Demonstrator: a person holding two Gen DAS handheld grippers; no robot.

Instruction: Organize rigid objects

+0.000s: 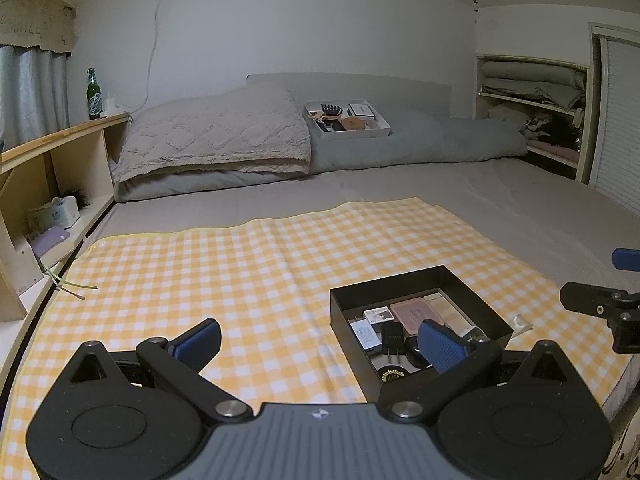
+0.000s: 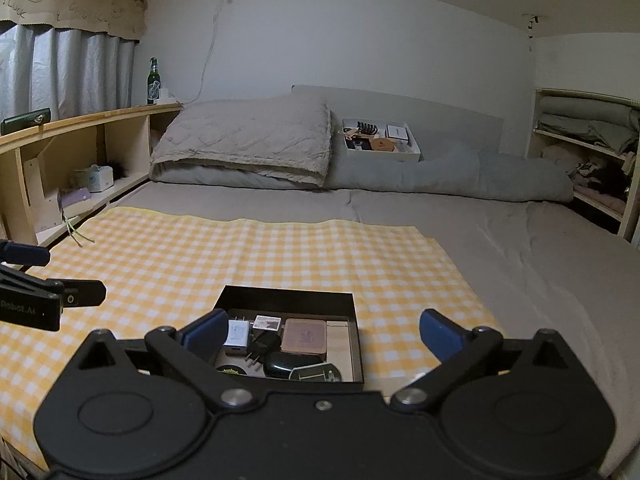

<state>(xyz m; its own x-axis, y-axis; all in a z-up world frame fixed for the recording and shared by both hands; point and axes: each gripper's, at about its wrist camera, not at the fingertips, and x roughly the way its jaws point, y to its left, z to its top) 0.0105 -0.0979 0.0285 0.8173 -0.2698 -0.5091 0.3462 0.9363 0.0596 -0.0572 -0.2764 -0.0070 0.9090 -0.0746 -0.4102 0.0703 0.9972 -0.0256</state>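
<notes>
A black open box [image 1: 400, 290] [image 2: 288, 300] sits on the yellow checked cloth [image 1: 240, 264] over the bed. Inside lie a white charger [image 2: 237, 334], a black plug [image 1: 392, 340], a pink-brown square case [image 2: 304, 335], a beige box [image 1: 448, 312] and a black oval case [image 2: 292, 362]. My left gripper [image 1: 320, 342] stands open, its right finger [image 1: 440, 346] over the box's near side and its left finger over bare cloth. My right gripper [image 2: 322, 336] hangs open wide above the box, nothing between its pads.
A white tray [image 1: 356, 135] [image 2: 384, 156] of small items rests on the grey duvet at the head of the bed. A wooden shelf [image 1: 60, 140] with a green bottle [image 1: 93, 94] runs along the left. A small white scrap [image 1: 522, 324] lies right of the box.
</notes>
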